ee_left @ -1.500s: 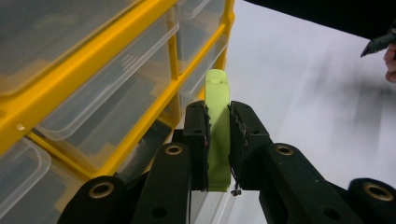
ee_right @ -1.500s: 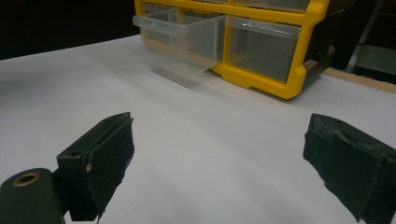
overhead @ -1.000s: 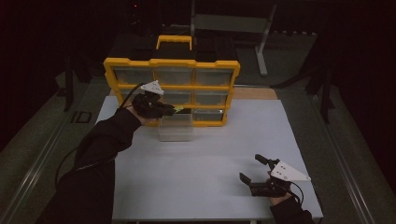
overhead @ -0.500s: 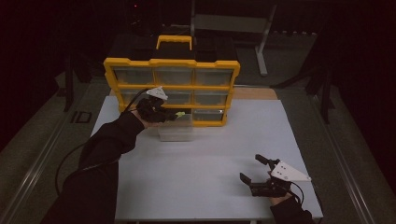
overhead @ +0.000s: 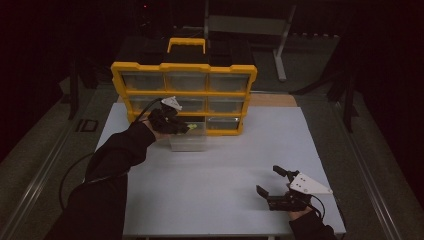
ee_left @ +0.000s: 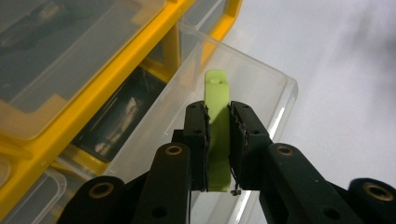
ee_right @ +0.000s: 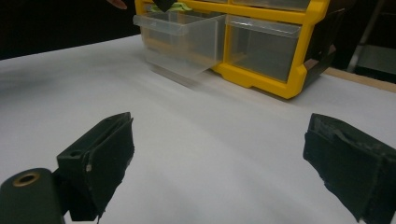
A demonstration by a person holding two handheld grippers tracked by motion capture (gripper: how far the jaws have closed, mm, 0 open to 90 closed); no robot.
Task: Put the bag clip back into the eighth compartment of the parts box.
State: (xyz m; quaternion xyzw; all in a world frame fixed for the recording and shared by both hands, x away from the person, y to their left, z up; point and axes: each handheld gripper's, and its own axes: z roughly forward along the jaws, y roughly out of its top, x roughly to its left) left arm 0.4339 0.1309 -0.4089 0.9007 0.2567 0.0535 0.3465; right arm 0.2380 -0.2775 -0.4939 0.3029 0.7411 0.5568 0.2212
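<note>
Resting low at the near right of the white surface (overhead: 210,200), the right gripper (overhead: 277,186) is sitting with its jaws spread wide and nothing between them. It is lying well apart from everything else, so I judge little risk from it unless it is swept forward across the bare surface.

Farther in, the left gripper (ee_left: 218,140) is pinching a slim light-green clip (ee_left: 217,121) between its jaws, which are closed on the clip's lower half while the upper end is sticking out past the tips. The clip is hanging over the clear drawer (ee_left: 243,88) that is standing pulled out from the bottom row of the yellow organizer (overhead: 184,95), with its front toward the person.

The grip is covering a narrow smooth piece, so the clip could be twisting or slipping out as the jaws part, and it might be landing on the drawer's rim and bouncing onto the surface instead of dropping inside. The drawer is looking light and is only partly supported by its slot; a downward knock from the jaws could be tipping it or dragging it fully out. Beyond it, the organizer is standing upright on its edge, and a hard push on the drawer could be rocking it backward.
</note>
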